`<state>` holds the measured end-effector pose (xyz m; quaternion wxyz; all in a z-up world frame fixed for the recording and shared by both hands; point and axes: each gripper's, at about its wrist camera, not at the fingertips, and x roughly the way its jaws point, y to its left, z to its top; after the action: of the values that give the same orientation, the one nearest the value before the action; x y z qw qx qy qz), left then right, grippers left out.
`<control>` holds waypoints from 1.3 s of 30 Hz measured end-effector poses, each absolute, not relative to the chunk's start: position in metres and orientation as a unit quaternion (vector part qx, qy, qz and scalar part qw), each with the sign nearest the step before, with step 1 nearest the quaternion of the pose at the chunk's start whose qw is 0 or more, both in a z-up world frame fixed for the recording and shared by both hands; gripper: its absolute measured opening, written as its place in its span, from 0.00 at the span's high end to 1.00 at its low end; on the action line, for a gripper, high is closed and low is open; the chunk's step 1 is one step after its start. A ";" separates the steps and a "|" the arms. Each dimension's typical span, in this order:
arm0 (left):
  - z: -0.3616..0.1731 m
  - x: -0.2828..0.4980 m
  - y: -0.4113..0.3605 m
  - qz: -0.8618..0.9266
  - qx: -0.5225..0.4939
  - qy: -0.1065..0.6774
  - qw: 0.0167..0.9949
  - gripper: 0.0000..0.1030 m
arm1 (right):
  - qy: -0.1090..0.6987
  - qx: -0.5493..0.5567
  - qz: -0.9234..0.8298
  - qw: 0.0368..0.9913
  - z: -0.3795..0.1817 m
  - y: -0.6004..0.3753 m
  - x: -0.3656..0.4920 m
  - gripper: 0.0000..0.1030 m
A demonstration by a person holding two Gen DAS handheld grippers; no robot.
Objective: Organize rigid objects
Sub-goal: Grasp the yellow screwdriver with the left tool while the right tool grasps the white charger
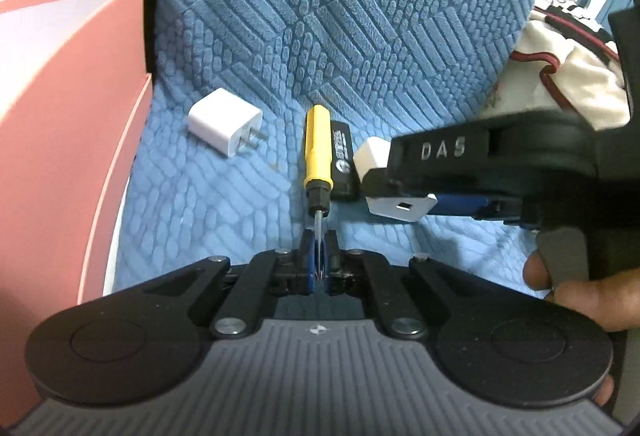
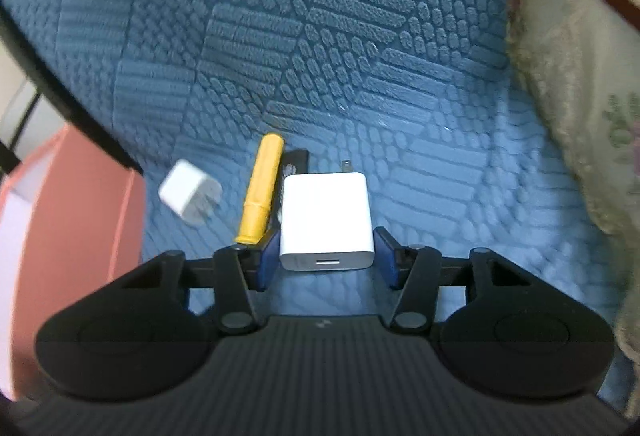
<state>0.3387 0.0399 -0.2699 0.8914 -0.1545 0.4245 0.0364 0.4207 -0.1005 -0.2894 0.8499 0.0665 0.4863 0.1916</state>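
**Both grippers at work on the blue cushion**

While the left gripper [image 1: 319, 260] pinches the thin metal shaft of the yellow screwdriver [image 1: 316, 152], the right gripper [image 2: 326, 256] straddles the larger white charger [image 2: 326, 216] just to its right. The screwdriver lies on the blue quilted cushion [image 1: 360, 16] with its handle pointing far and its tip near, the left jaws closed right down on the shaft. That looks a poor place to hold it: the shaft is narrow, smooth and stiff, so it may swivel in the pads once lifted, with the heavier handle hanging out ahead. The ribbed handle would give a surer purchase.

The charger is a light, hard plastic block with glossy, flat sides, prongs far and port near. Its two broad flanks are the natural faces to clamp, and it should not crush. The right jaws stand part open around it, one blue pad close against each flank, yet a sliver of gap shows on both sides, so I judge it bracketed and not gripped.

A black flat object [image 1: 344, 160] lies between screwdriver and charger, touching the handle. A smaller white plug [image 1: 226, 126] rests well to the left, near the pink bin [image 1: 68, 84], presumably where things go.
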 end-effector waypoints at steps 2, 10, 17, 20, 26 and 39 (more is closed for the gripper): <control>-0.265 0.327 0.040 0.037 -0.155 0.427 0.890 0.95 | 0.486 0.062 0.186 0.852 -0.289 -0.105 0.412 0.48; -0.249 0.293 0.035 0.031 -0.163 0.434 0.886 0.95 | 0.491 0.051 0.175 0.852 -0.284 -0.118 0.375 0.48; -0.245 0.263 0.026 0.025 -0.161 0.443 0.881 0.95 | 0.493 0.048 0.168 0.852 -0.276 -0.119 0.335 0.48; -0.240 0.250 0.022 0.019 -0.161 0.449 0.879 0.95 | 0.491 0.047 0.170 0.853 -0.273 -0.120 0.319 0.48; -0.231 0.221 0.015 0.024 -0.148 0.454 0.878 0.95 | 0.491 0.040 0.159 0.856 -0.273 -0.123 0.294 0.48; -0.242 0.185 0.011 0.032 -0.156 0.487 0.859 0.95 | 0.508 0.033 0.142 0.849 -0.276 -0.135 0.257 0.48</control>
<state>0.1850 0.0111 -0.2416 0.8586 -0.1556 0.4875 0.0315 0.2572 -0.1346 -0.2761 0.8490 0.0332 0.5077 0.1425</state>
